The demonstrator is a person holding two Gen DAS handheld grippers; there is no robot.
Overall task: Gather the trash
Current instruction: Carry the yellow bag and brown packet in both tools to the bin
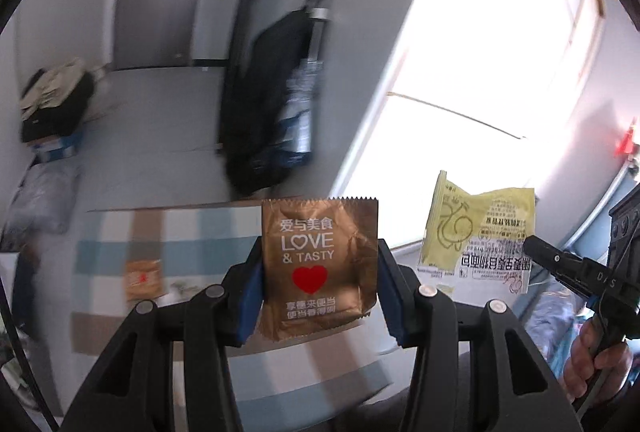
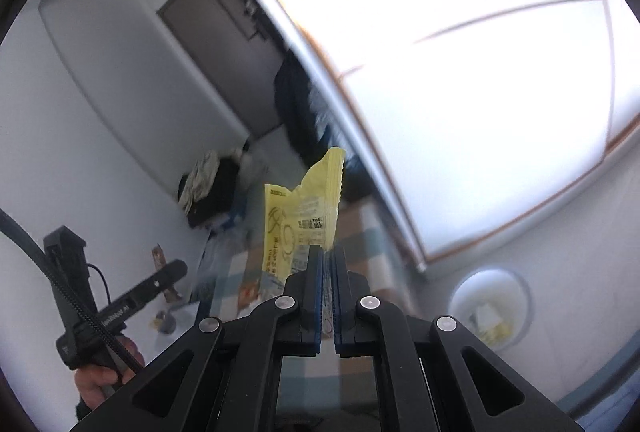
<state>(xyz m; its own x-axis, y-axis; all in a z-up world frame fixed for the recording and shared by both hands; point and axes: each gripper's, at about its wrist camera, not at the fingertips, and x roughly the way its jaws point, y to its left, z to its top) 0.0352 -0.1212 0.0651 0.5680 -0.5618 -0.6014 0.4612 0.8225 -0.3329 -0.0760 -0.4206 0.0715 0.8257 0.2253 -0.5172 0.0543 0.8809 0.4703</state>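
In the left wrist view my left gripper point(image 1: 319, 268) is shut on a bronze snack wrapper point(image 1: 320, 260) printed with "LOVE & TASTY" and a red heart, held upright above a checked cloth point(image 1: 168, 256). To its right hangs a torn yellow wrapper point(image 1: 476, 236), pinched by my right gripper point(image 1: 532, 246) in a person's hand. The right wrist view shows the right gripper point(image 2: 329, 256) shut on that yellow wrapper point(image 2: 298, 220). The left gripper point(image 2: 176, 270) shows at that view's lower left with the bronze wrapper point(image 2: 158, 256) edge-on.
A white round bin point(image 2: 490, 308) with scraps inside sits at the lower right of the right wrist view. Another orange wrapper point(image 1: 145, 278) lies on the checked cloth. A dark bag point(image 1: 264, 99) hangs by the bright window point(image 1: 500, 31). Clothes are piled on a suitcase point(image 1: 56, 103) beside the door.
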